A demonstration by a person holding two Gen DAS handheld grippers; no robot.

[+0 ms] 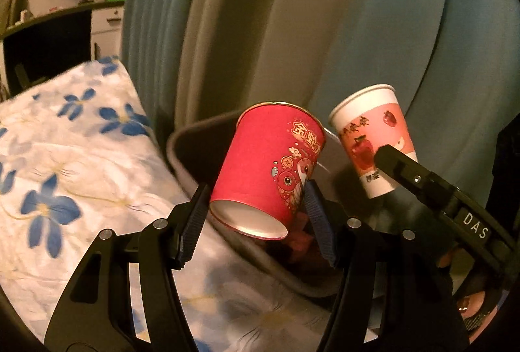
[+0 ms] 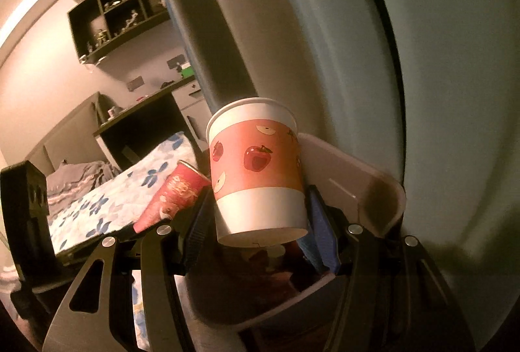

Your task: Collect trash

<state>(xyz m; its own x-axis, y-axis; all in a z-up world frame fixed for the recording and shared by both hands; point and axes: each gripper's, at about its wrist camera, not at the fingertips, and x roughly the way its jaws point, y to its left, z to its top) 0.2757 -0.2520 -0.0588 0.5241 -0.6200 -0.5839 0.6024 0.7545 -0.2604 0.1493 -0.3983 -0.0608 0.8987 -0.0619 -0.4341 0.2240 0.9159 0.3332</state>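
Observation:
My left gripper [image 1: 256,219] is shut on a red paper cup [image 1: 269,167] with gold and fish print, tilted with its mouth away from me, over the near rim of a grey bin [image 1: 182,150]. My right gripper [image 2: 260,222] is shut on a white paper cup with a pink apple band [image 2: 256,167], held nearly upright above the same grey bin [image 2: 373,186]. In the left wrist view the apple cup [image 1: 370,137] and one black finger [image 1: 406,170] of the right gripper show at right. In the right wrist view the red cup [image 2: 172,196] shows at lower left.
A bed with a white cover printed with blue flowers [image 1: 71,157] lies left of the bin. Blue and beige curtains [image 1: 292,11] hang close behind it. A dark desk [image 2: 136,121] and wall shelves [image 2: 117,14] stand far off. Some scraps lie inside the bin [image 2: 266,261].

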